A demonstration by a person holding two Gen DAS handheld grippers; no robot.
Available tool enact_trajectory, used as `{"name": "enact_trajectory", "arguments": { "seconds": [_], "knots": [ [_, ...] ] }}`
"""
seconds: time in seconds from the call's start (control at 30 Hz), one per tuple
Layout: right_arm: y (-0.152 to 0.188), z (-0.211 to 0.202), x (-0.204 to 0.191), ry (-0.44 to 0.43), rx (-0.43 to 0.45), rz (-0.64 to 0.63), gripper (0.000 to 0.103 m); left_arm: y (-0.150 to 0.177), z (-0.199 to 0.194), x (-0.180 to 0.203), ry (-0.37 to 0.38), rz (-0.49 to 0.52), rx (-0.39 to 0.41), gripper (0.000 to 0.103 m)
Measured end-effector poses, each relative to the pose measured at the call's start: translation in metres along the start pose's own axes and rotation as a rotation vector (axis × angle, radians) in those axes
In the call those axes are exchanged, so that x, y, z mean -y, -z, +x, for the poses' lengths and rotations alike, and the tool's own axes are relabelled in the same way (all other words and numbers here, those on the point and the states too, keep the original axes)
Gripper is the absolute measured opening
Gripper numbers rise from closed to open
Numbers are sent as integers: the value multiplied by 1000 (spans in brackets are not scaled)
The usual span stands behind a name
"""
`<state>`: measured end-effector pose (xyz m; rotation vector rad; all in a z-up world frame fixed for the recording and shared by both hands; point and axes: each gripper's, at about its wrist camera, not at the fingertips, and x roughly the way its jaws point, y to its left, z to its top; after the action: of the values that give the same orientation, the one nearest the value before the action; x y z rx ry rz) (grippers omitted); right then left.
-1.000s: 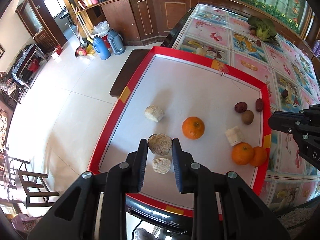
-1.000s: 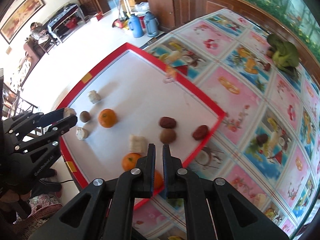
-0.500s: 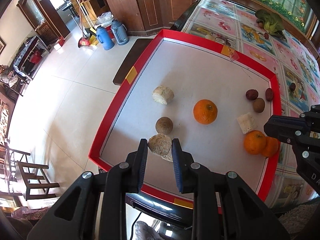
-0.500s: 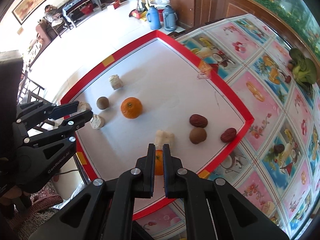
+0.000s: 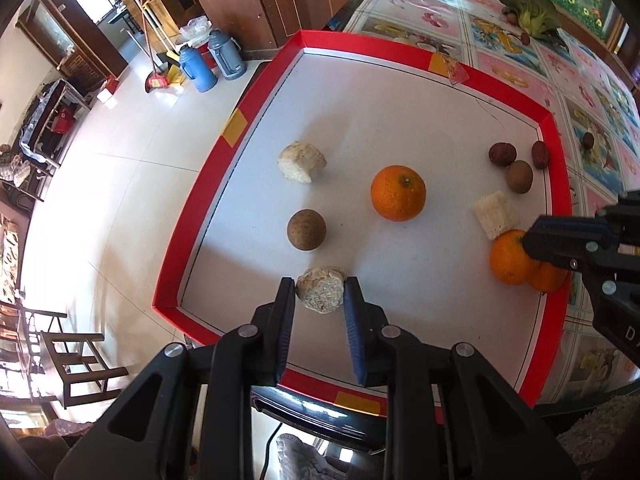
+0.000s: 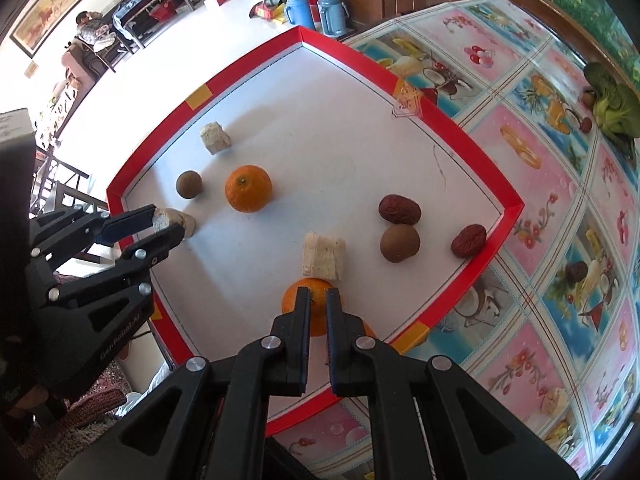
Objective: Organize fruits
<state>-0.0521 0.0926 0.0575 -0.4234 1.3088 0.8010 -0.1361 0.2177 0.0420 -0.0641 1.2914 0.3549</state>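
Left wrist view: the left gripper is clamped on a pale, rough-cut chunk, perhaps sugarcane or a similar fibrous piece, at the near-left part of the red-rimmed tray. The right wrist view shows a second such chunk lying just behind the held one, touching or nearly so. The right gripper hovers over the near orange with its jaws nearly together and nothing between them; a narrow gap remains.

Landmark: the central orange.

Count, both views together:
- Oranges, three: the central one, and a touching pair near the tray's right rim.
- Pale chunks, four: one held, one beside it, one left of and beyond the central orange, one right of it.
- Brown round fruits, two, possibly kiwis or longans: one left of and nearer than the central orange, one to its right.
- Red dates, two, to the right, flanking the right-hand brown fruit; one sits against the rim.

Progress, as a judgement: sorting appears partial. Two oranges and two pale chunks are paired; the central orange, the two other chunks and the brown fruits lie apart from their kind. Most of the grouping seems left to do.
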Motion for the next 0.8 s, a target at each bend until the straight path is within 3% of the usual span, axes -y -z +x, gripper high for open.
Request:
{"name": "enact_trajectory", "arguments": {
  "seconds": [0.07,0.1,0.17,0.27,0.4,0.47,0.7,0.8],
  "knots": [
    [-4,0,-4,17,14,-26,6,-1,0,1,0,5,-2,29],
    [-6,0,-7,26,18,-39,6,-2,0,2,7,5,-6,38],
    [-10,-2,-11,33,30,-65,6,-2,-2,1,-3,2,4,46],
    [-11,-13,-10,31,56,-62,7,-6,-11,-1,-7,-8,38,50],
    [-9,-33,-3,35,130,-34,18,-14,-27,-7,-18,-38,90,68],
    [-5,-44,2,39,169,-18,19,-21,-36,-8,-18,-47,118,69],
    [4,-79,19,75,281,21,19,-48,-77,-4,-62,-63,230,87],
    [7,-94,24,122,333,14,19,-59,-93,1,-55,-67,272,88]
  ]
}}
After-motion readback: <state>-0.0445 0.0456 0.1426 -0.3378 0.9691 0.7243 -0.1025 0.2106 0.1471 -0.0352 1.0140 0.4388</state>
